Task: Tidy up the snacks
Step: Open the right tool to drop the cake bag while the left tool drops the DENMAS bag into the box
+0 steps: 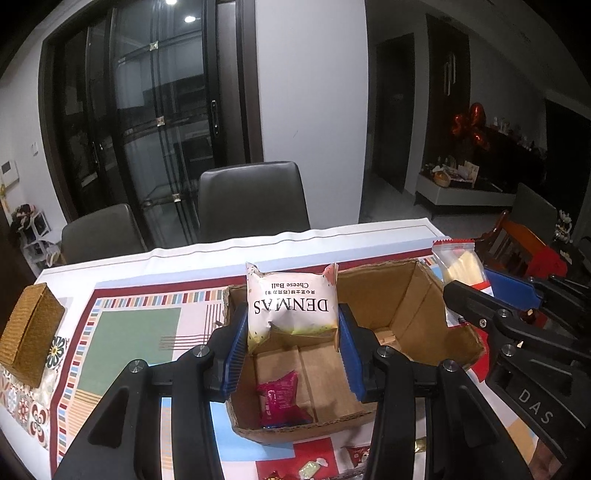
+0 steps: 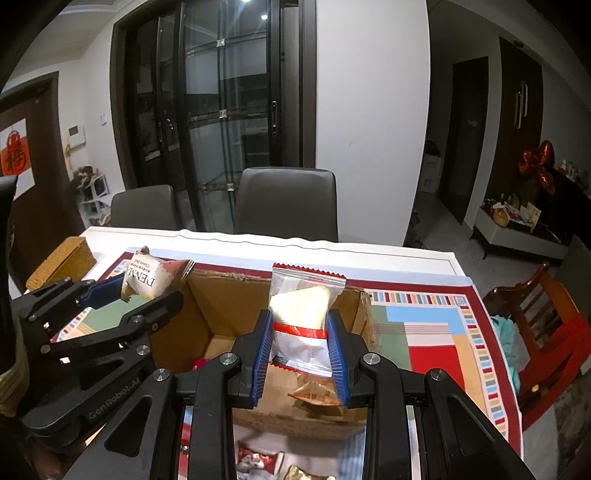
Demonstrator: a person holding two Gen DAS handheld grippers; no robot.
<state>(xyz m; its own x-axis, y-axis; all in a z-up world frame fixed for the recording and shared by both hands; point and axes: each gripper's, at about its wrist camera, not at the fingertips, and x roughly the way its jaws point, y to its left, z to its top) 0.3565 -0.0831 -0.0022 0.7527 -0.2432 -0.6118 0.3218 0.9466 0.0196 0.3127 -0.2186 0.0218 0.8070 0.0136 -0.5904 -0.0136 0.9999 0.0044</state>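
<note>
Loose wrapped sweets (image 2: 255,461) lie nearest on the tablecloth (image 2: 436,332). My left gripper (image 1: 291,332) clamps a white cheese-ball packet (image 1: 291,306) and my right gripper (image 2: 300,343) a clear red-edged snack bag (image 2: 303,314), both above the open cardboard box (image 1: 406,306) holding a pink packet (image 1: 277,398).

Room dim, lit by recessed ceiling spots (image 1: 189,18). Landmark: white wall pillar (image 1: 310,92). Left of pillar: dark-framed glass sliding doors (image 1: 147,110), reflective. In front of pillar: two grey padded chairs (image 1: 253,199), drawn up to far edge of the counter (image 2: 436,258). Right of pillar: dark doorway (image 1: 395,110), then a low white sideboard (image 1: 461,192) with clutter and red foil balloons (image 1: 472,125) above. Wooden chair (image 2: 543,314) further right. Floor grey.
</note>
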